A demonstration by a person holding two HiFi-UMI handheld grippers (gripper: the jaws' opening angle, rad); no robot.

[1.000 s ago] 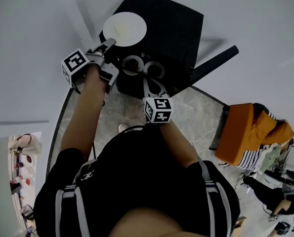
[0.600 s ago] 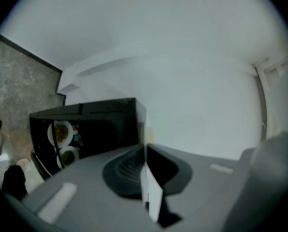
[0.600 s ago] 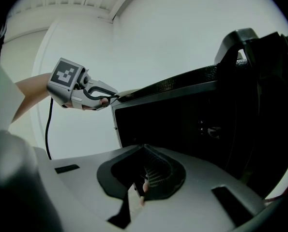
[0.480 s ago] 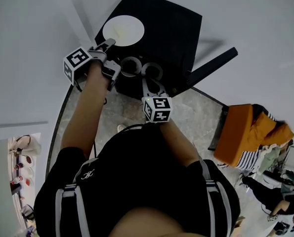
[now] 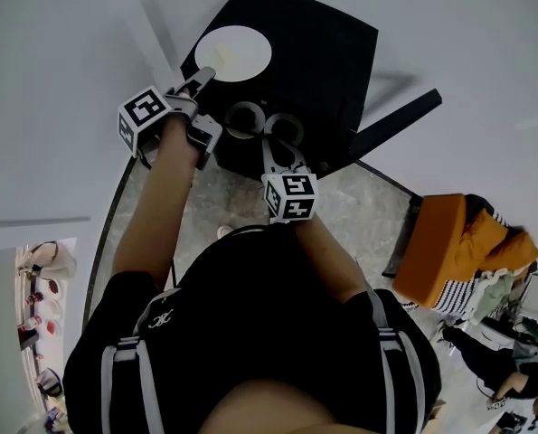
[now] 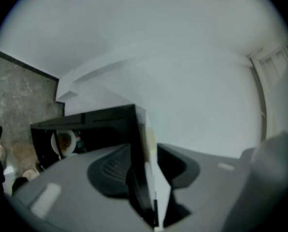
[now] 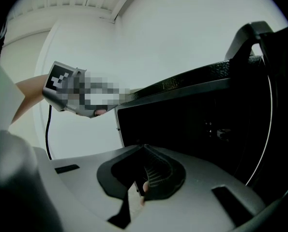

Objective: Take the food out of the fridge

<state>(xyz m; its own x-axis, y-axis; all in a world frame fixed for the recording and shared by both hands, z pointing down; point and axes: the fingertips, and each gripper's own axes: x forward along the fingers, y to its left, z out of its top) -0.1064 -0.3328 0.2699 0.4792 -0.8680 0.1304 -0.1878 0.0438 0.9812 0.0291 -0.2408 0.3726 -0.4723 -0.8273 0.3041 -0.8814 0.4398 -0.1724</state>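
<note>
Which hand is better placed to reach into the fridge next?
Probably the right: the right gripper faces the open fridge, jaws shut. The left gripper is up top, jaws just opened around the plate.

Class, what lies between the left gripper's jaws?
The fridge door's edge; the left gripper's jaws have just been opening and stand apart around it, in the left gripper view.
</note>
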